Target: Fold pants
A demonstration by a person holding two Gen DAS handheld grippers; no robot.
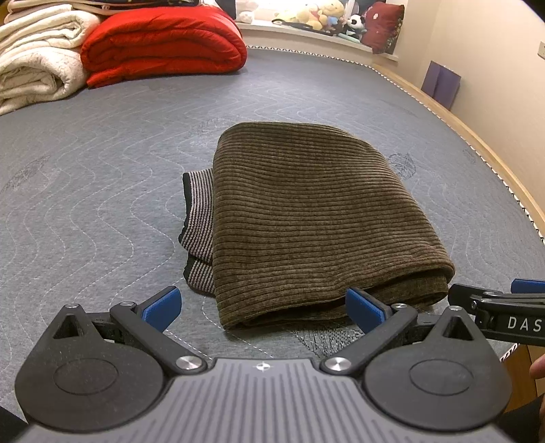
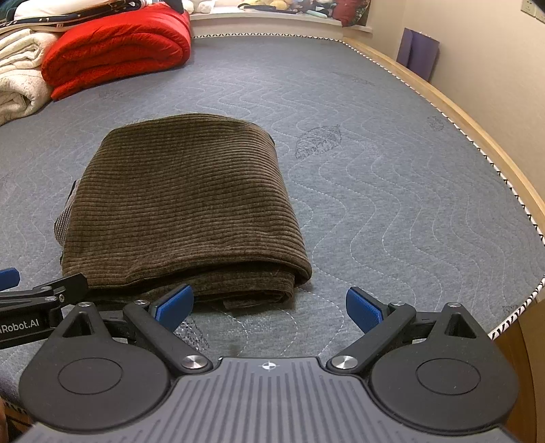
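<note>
The brown corduroy pants [image 1: 306, 218] lie folded into a thick rectangle on the grey quilted mattress [image 1: 102, 204]. A striped grey-and-black waistband [image 1: 199, 218] pokes out at their left side. My left gripper [image 1: 262, 308] is open and empty, just short of the pants' near edge. In the right wrist view the pants [image 2: 184, 211] lie ahead and to the left. My right gripper [image 2: 269, 306] is open and empty by the pants' near right corner. The right gripper also shows at the right edge of the left wrist view [image 1: 504, 306].
A folded red quilt [image 1: 160, 44] and cream blankets [image 1: 37, 54] are stacked at the far left of the mattress. Plush toys [image 1: 323, 15] and a red cushion [image 1: 383, 25] sit on a far ledge. A wooden bed edge [image 2: 477, 129] and the wall run along the right.
</note>
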